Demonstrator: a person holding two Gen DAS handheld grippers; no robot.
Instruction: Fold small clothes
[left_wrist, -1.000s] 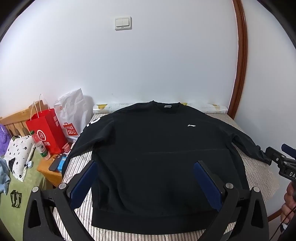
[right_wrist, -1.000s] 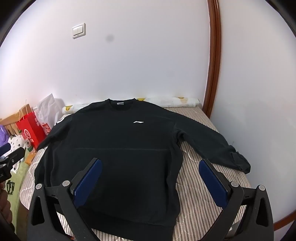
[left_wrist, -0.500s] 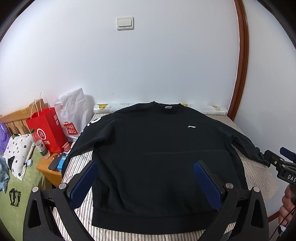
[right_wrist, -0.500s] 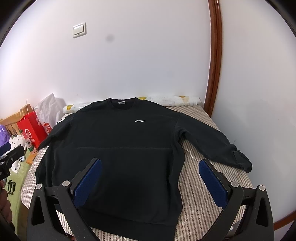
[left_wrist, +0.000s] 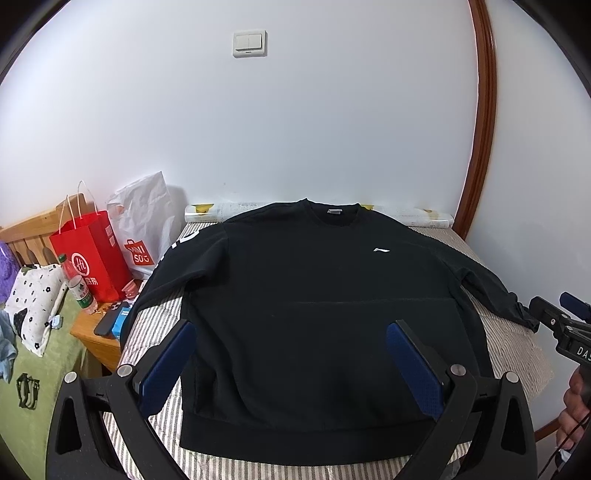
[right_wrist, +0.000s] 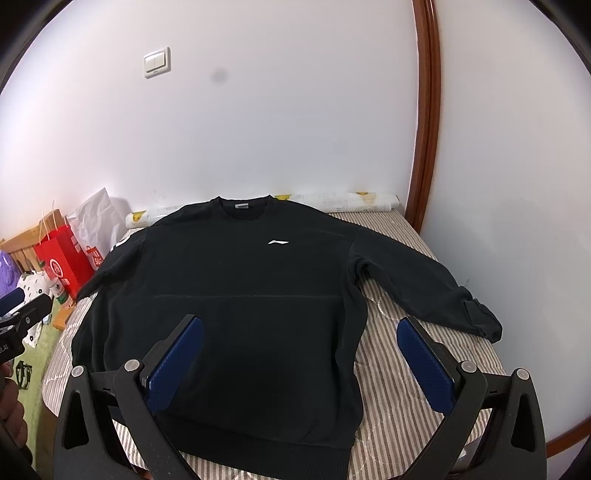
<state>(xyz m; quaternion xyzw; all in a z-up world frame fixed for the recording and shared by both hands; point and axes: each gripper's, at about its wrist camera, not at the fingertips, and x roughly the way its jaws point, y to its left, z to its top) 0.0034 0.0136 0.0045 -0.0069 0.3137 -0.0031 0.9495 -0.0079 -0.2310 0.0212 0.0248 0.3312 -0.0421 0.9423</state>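
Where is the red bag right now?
In the left wrist view, the red bag stands at the far left, beside the bed, in front of a white bag and next to a bottle.

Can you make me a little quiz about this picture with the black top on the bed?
1. True or false: the sweatshirt lies spread flat on the bed.
2. Which stands beside the bed? A) red bag B) blue bucket C) yellow chair
3. Fill in: both hand-held grippers, left and right, are ____.

Key: 1 true; 2 A; 3 open
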